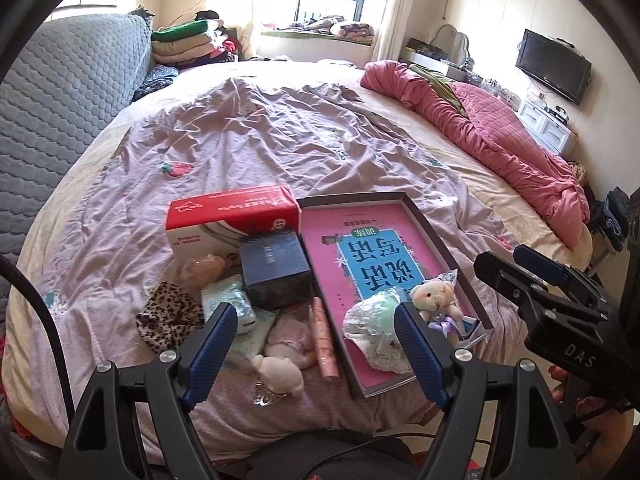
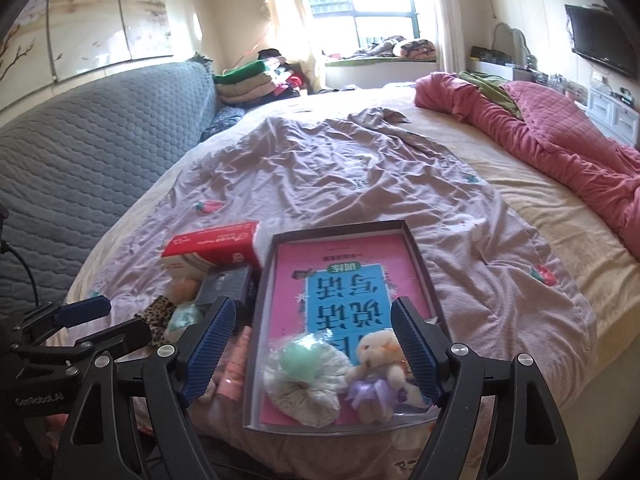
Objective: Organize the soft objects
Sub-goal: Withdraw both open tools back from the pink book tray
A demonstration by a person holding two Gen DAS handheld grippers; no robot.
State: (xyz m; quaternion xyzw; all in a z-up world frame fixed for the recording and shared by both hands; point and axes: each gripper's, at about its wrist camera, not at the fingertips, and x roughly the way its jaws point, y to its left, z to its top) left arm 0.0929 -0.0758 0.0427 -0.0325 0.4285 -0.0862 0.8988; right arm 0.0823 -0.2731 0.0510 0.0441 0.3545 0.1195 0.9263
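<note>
A shallow dark box [image 1: 436, 236] [image 2: 420, 256] with a pink and blue book inside lies on the bed. In it sit a small teddy bear in a purple dress [image 1: 436, 300] [image 2: 376, 364] and a white scrunchie with a green ball [image 1: 372, 320] [image 2: 308, 376]. Left of the box lie a leopard scrunchie [image 1: 168, 312] [image 2: 158, 312], a white plush toy [image 1: 280, 372], a pink soft item [image 1: 292, 340] and a pink tube [image 1: 326, 344]. My left gripper [image 1: 316, 344] is open above these loose items. My right gripper [image 2: 314, 348] is open above the box's near end.
A red and white carton [image 1: 232, 216] [image 2: 212, 244] and a dark blue box [image 1: 276, 268] [image 2: 224, 284] stand behind the loose items. A crumpled lilac sheet [image 1: 280, 132] covers the bed. A pink quilt [image 1: 500, 136] lies at the right, a grey headboard [image 1: 60, 100] at the left.
</note>
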